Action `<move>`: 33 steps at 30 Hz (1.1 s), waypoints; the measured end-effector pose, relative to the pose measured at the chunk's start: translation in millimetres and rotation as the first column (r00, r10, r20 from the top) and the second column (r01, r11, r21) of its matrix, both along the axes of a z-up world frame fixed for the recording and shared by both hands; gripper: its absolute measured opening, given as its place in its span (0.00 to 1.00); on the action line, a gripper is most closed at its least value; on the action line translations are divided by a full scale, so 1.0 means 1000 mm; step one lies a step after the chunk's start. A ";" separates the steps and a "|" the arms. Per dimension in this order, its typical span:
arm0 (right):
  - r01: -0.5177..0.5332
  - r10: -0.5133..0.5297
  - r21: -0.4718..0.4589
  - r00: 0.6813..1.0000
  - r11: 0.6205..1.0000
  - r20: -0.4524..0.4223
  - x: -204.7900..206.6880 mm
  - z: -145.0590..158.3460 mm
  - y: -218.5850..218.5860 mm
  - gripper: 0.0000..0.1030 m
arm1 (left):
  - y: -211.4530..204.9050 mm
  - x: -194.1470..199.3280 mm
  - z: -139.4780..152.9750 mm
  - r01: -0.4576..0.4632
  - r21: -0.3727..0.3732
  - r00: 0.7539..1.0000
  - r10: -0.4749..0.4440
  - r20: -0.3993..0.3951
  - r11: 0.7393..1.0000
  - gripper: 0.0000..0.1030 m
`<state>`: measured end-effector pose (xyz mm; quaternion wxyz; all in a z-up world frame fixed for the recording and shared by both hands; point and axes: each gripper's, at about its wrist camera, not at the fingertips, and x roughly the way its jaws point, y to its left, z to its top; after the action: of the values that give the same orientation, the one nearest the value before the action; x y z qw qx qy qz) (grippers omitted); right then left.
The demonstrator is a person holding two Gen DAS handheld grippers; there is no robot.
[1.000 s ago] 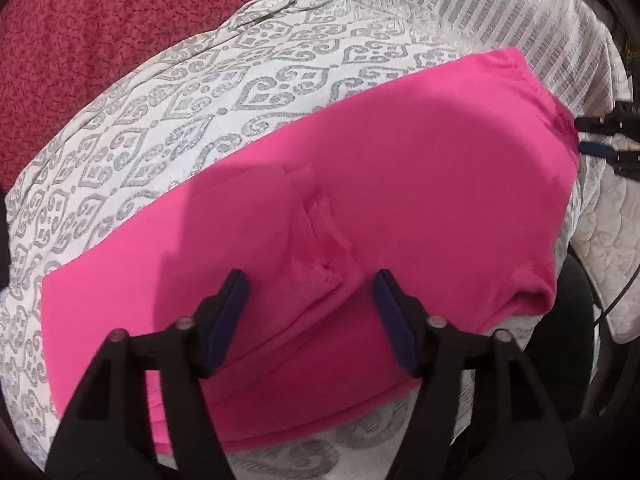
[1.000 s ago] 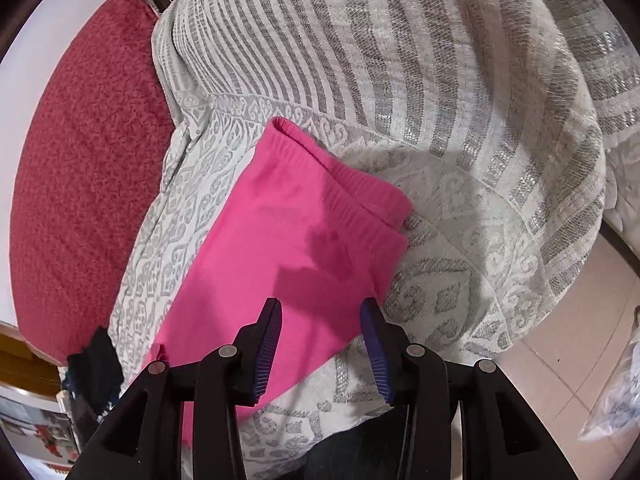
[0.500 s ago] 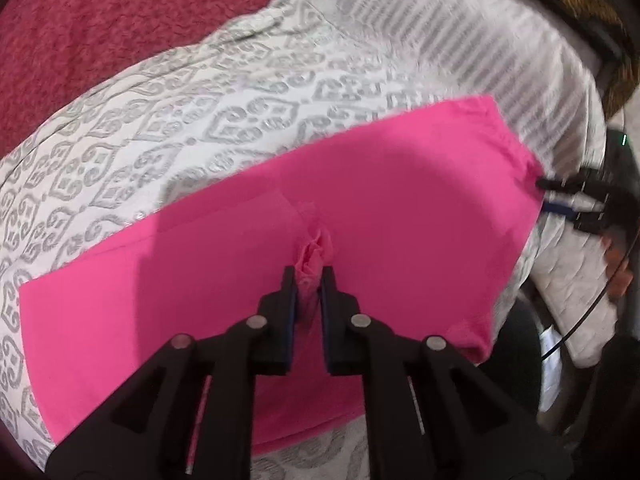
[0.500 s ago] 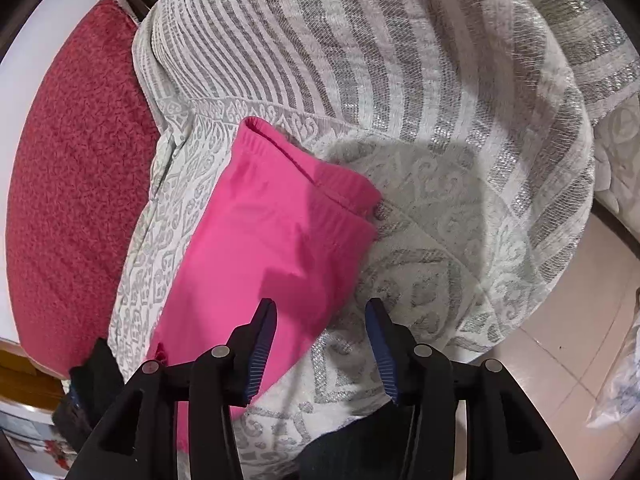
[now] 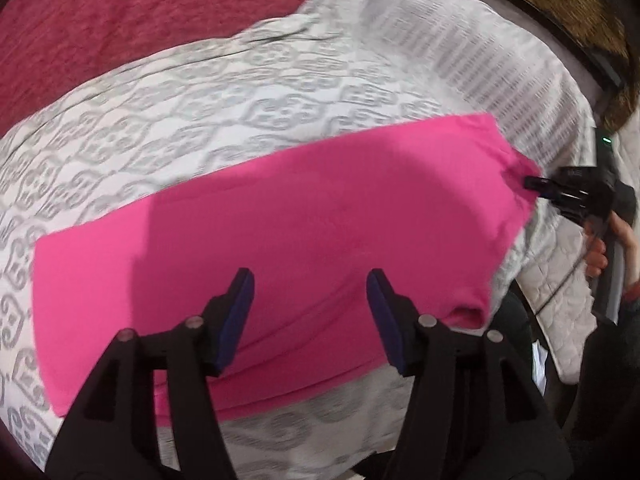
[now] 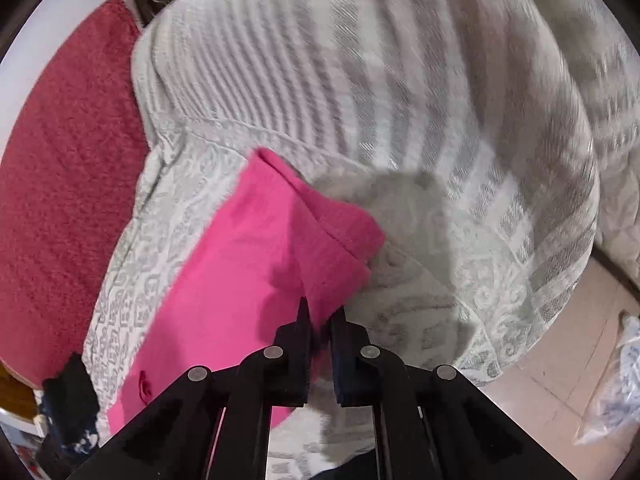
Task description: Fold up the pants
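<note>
On the bed, pink pants (image 5: 304, 216) lie flat across a white-and-grey patterned bedspread (image 5: 200, 112), folded lengthwise into a long strip. Left gripper (image 5: 310, 312) hovers over the middle of the pants, jaws opening, nothing pinched between them. Right gripper (image 6: 320, 316) is clamped tight on the pants' waistband end near the bed edge. Red blanket (image 5: 120, 12) lies beyond the bedspread. Tiled floor (image 6: 560, 360) at right.
</note>
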<state>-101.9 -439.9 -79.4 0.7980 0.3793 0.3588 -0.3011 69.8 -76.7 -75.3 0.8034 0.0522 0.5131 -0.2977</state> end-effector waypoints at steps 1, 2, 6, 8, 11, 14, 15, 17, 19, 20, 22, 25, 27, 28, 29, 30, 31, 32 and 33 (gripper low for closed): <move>-0.018 0.018 -0.040 1.000 0.999 0.003 0.004 0.009 0.006 0.06 | 0.008 0.005 -0.003 -0.029 -0.003 0.999 0.029 -0.013 1.000 0.58; -0.046 0.047 -0.085 0.999 0.995 0.010 0.011 0.019 0.015 0.06 | 0.016 0.008 -0.004 -0.056 -0.011 0.998 0.055 -0.026 0.998 0.58; -0.176 0.187 -0.206 0.982 0.963 0.034 0.041 0.056 0.058 0.06 | 0.054 0.024 -0.008 -0.167 -0.063 0.984 0.162 -0.077 0.984 0.58; -0.271 0.291 -0.271 0.956 0.924 0.038 0.066 0.075 0.096 0.06 | 0.068 0.027 -0.006 -0.204 -0.083 0.977 0.198 -0.084 0.975 0.58; -0.429 0.474 -0.348 0.879 0.833 0.049 0.097 0.091 0.161 0.06 | 0.103 0.034 -0.002 -0.275 -0.136 0.959 0.261 -0.108 0.952 0.58; -0.636 0.695 -0.409 0.719 0.655 -0.006 0.131 0.090 0.251 0.06 | 0.130 0.037 -0.002 -0.335 -0.174 0.940 0.314 -0.135 0.926 0.58; -0.697 0.752 -0.406 0.659 0.591 -0.036 0.138 0.082 0.278 0.06 | 0.141 0.037 -0.003 -0.360 -0.180 0.930 0.338 -0.142 0.915 0.58; -0.783 0.825 -0.364 0.562 0.505 -0.065 0.148 0.066 0.314 0.06 | 0.155 0.036 -0.005 -0.393 -0.187 0.917 0.368 -0.156 0.900 0.58; -0.810 0.837 -0.317 0.541 0.494 -0.078 0.147 0.052 0.323 0.06 | 0.162 0.034 -0.005 -0.393 -0.203 0.916 0.363 -0.168 0.897 0.58; -0.801 0.821 -0.298 0.564 0.519 -0.088 0.147 0.046 0.318 0.06 | 0.162 0.032 -0.005 -0.379 -0.205 0.922 0.350 -0.164 0.902 0.58; -0.761 0.765 -0.274 0.633 0.589 -0.114 0.142 0.039 0.291 0.08 | 0.158 0.032 -0.004 -0.355 -0.202 0.932 0.329 -0.154 0.913 0.58; -0.621 0.594 -0.274 0.784 0.735 -0.182 0.129 0.032 0.230 0.27 | 0.143 0.032 -0.006 -0.315 -0.199 0.945 0.288 -0.154 0.928 0.59; -0.526 0.445 -0.398 0.850 0.751 -0.282 0.112 0.031 0.198 0.46 | 0.133 0.031 -0.007 -0.292 -0.197 0.951 0.263 -0.159 0.936 0.59; -0.517 0.412 -0.437 0.854 0.736 -0.317 0.108 0.030 0.189 0.56 | 0.125 0.030 -0.008 -0.277 -0.192 0.955 0.248 -0.160 0.942 0.59; -0.524 0.398 -0.461 0.850 0.716 -0.346 0.105 0.027 0.184 0.59 | 0.119 0.028 -0.008 -0.262 -0.185 0.959 0.235 -0.159 0.947 0.59; -0.544 0.403 -0.469 0.836 0.696 -0.372 0.103 0.022 0.182 0.60 | 0.114 0.027 -0.007 -0.251 -0.179 0.962 0.224 -0.157 0.951 0.59; -0.565 0.416 -0.462 0.822 0.683 -0.390 0.103 0.018 0.181 0.62 | 0.110 0.025 -0.007 -0.240 -0.173 0.965 0.214 -0.153 0.955 0.59; -0.585 0.434 -0.450 0.807 0.674 -0.399 0.104 0.014 0.182 0.62 | 0.106 0.023 -0.007 -0.228 -0.165 0.967 0.204 -0.149 0.960 0.59; -0.608 0.465 -0.435 0.792 0.664 -0.396 0.105 0.009 0.187 0.64 | 0.102 0.022 -0.007 -0.218 -0.154 0.970 0.196 -0.147 0.964 0.59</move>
<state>3.0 -253.2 -70.1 0.8721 -0.0270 0.4525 -0.1842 91.4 24.9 -82.6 0.7963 -0.0898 0.5401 -0.2573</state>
